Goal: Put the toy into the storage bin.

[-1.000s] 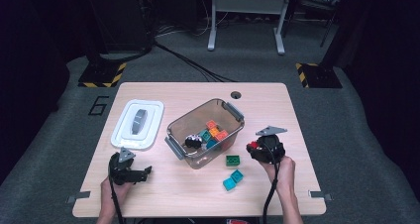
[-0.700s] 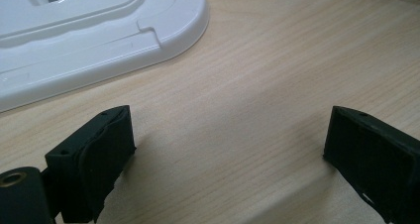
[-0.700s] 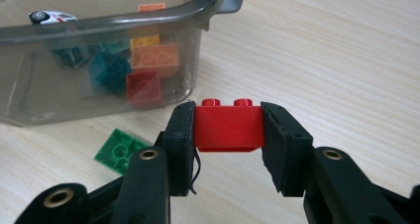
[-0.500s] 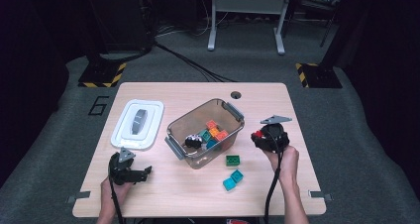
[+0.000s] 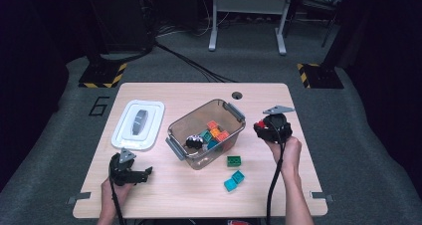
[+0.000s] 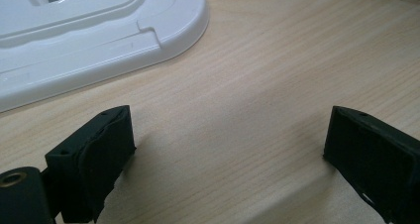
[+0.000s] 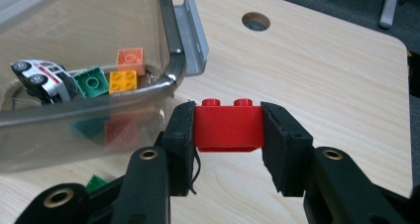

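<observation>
**High view: red brick carried toward the bin**

Left to right. Left gripper [image 5: 144, 174] rests on the wooden table [image 5: 164, 93], jaws spread wide and empty, parked just short of the white lid [image 5: 138, 124], probably to leave the lid clear. At centre, the clear plastic bin [image 5: 174, 133] holds bricks and a toy car [image 7: 42, 80]; a green brick [image 5: 234, 161] and two teal bricks [image 5: 234, 180] lie beside it. Right gripper [image 7: 228, 127] pinches the red brick [image 7: 228, 127] by its ends, studs up, just outside the bin's latch corner, apparently for dropping in.

white lid [image 5: 138, 124], green brick [image 5: 234, 161], toy car [image 7: 42, 80]
</observation>
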`<state>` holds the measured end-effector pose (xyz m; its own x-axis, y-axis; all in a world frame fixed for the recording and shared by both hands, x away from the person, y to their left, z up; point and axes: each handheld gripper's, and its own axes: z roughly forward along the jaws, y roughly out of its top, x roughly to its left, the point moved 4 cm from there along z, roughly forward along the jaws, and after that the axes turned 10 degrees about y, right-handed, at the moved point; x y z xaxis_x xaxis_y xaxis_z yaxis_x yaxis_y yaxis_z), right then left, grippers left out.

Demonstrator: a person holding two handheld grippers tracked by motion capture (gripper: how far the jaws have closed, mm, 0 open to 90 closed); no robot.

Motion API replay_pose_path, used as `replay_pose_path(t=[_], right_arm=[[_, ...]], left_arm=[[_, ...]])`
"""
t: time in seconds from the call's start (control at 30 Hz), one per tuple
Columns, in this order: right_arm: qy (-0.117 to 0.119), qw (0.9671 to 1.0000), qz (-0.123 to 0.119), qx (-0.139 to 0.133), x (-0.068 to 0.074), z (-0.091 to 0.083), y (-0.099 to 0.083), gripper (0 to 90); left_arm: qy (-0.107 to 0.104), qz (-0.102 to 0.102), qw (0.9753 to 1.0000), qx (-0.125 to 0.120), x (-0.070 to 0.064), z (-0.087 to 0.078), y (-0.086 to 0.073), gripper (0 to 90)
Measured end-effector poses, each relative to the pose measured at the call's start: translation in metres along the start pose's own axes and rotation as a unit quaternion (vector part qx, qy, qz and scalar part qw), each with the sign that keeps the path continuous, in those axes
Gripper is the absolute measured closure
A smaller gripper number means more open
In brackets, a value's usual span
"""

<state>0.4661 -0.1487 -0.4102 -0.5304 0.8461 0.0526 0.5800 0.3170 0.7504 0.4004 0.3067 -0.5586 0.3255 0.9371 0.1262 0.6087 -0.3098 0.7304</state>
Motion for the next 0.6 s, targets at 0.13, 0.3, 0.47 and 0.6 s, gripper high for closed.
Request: replay_pose_path(t=[0.13,0.3,0.47,0.6], right_arm=[[0.0,1.0,-0.008,-0.006,0.003,-0.002,0.009,58.8],[0.006,0.9998,-0.017,-0.012,0.009,-0.004,0.022,58.8],[0.013,0.9994,-0.029,-0.016,0.018,-0.003,0.034,58.8],[0.024,0.9987,-0.042,-0.014,0.026,0.001,0.041,58.8]], left_arm=[[0.0,0.0,1.0,0.0,0.0,0.0,0.0,5.1],[0.0,0.0,1.0,0.0,0.0,0.0,0.0,5.1],[0.0,0.0,1.0,0.0,0.0,0.0,0.0,5.1],[0.0,0.0,1.0,0.0,0.0,0.0,0.0,5.1]])
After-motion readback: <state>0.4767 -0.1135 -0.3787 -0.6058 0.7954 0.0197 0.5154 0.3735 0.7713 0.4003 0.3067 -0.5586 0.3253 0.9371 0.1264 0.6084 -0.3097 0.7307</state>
